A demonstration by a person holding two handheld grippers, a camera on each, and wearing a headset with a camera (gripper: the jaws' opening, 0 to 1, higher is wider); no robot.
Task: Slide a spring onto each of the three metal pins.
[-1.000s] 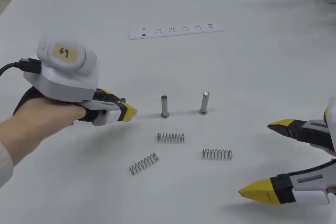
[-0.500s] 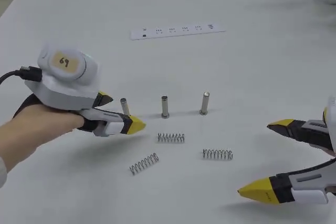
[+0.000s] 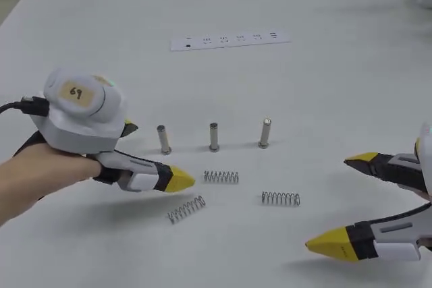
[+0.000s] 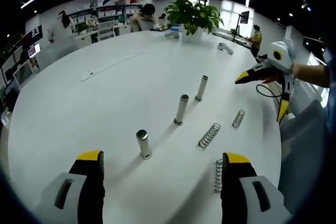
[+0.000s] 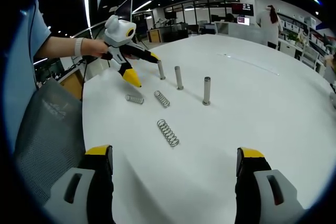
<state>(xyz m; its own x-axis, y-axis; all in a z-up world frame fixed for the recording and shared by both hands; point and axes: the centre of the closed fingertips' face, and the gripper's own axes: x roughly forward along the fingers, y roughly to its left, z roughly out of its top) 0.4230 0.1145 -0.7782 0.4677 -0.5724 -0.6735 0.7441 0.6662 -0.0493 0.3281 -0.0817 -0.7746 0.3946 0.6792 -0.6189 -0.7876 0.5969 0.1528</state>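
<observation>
The white worktop (image 3: 324, 85) carries everything. My left gripper (image 3: 156, 154) is open, with its jaws spread by the leftmost pin and one yellow tip near the springs. My right gripper (image 3: 329, 204) also gapes wide, low at the right, apart from the parts. A power strip (image 3: 229, 40) lies at the far side. 3 pins (image 3: 214, 137) stand upright in a row, all bare. 3 springs (image 3: 221, 177) lie flat just in front of them.

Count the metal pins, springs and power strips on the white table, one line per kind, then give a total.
Metal pins: 3
Springs: 3
Power strip: 1
Total: 7
</observation>
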